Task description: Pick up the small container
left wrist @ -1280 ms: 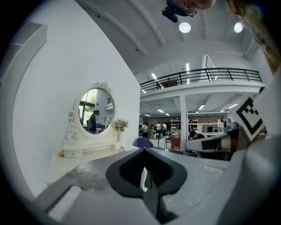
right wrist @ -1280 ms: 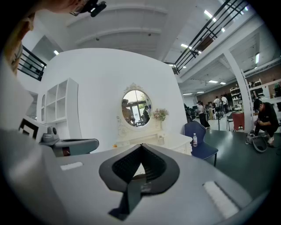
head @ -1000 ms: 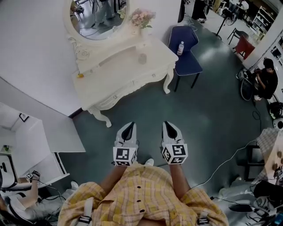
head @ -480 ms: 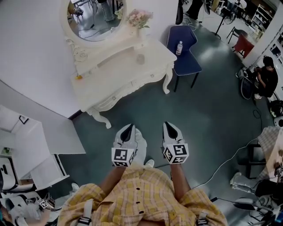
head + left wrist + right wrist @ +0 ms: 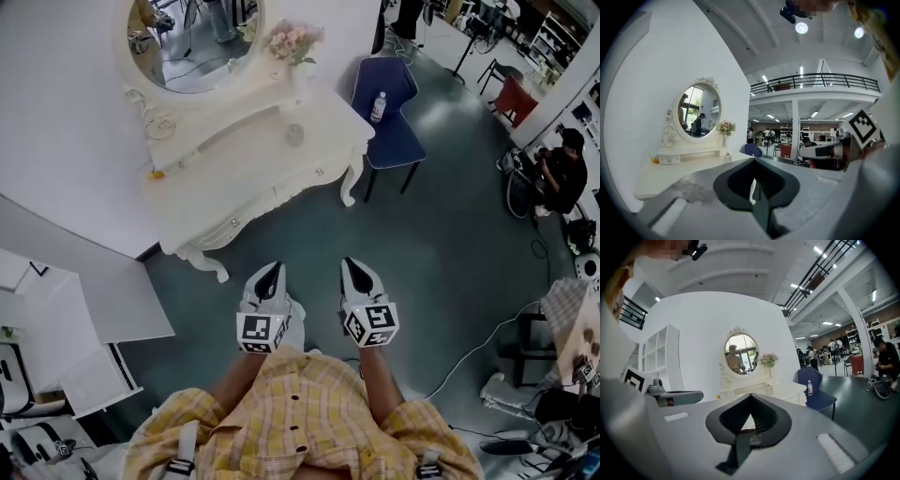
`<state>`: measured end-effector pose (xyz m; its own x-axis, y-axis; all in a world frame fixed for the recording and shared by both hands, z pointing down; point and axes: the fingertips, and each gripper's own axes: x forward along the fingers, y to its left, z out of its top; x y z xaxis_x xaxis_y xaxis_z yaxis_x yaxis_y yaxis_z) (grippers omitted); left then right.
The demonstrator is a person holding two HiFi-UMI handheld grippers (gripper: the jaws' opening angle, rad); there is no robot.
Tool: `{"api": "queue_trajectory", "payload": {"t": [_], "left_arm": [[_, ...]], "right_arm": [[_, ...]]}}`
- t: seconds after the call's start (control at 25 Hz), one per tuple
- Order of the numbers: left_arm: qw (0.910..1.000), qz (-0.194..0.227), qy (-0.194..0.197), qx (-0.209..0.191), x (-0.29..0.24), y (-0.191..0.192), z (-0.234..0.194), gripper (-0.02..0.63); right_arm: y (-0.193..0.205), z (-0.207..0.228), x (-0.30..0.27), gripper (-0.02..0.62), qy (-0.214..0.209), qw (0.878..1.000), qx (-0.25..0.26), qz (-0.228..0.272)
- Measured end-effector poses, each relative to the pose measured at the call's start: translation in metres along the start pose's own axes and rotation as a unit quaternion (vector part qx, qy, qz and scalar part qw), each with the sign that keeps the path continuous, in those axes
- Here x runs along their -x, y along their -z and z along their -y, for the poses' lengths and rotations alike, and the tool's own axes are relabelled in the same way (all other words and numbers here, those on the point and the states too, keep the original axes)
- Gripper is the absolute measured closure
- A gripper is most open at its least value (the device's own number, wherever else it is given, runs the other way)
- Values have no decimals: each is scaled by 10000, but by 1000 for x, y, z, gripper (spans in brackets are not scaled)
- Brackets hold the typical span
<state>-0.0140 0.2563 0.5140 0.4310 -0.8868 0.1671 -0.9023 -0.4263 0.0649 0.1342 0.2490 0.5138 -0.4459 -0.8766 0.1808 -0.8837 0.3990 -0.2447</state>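
Note:
The small container, a little clear jar, stands on the white vanity table below the oval mirror, far ahead of both grippers. My left gripper and right gripper are held side by side close to my body over the floor, both shut with nothing in them. The left gripper view shows the jar on the tabletop beyond the closed tips. In the right gripper view the jar sits just right of the closed tips.
Pink flowers stand at the table's back right, and a small orange object lies at its left. A blue chair holding a water bottle stands right of the table. White shelving is at the left. A person sits far right.
The table and chair have drifted slightly left in the head view. Both grippers stay shut, side by side. The person crouched at the lower left has slipped mostly out of view.

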Motion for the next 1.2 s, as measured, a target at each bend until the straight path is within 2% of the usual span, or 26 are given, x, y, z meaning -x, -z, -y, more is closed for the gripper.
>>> {"api": "queue_trajectory", "payload": {"t": [0.28,0.6,0.8,1.2], "left_arm": [[10000,50,-41,42,-55,-26,-34,607],[9997,79,216,71,-115,-51,-71,607],[9994,18,347,90,-147,-57,-92,607],[9986,-13,505,146,-189,-54,-126,607]], "right_arm": [[-33,15,-59,597,-49,10000,-22,18],[-62,30,-127,597,26,10000,58,-70],[-72,38,-162,597,72,9998,134,-157],[-88,33,-225,595,-165,9996,191,-93]]}}
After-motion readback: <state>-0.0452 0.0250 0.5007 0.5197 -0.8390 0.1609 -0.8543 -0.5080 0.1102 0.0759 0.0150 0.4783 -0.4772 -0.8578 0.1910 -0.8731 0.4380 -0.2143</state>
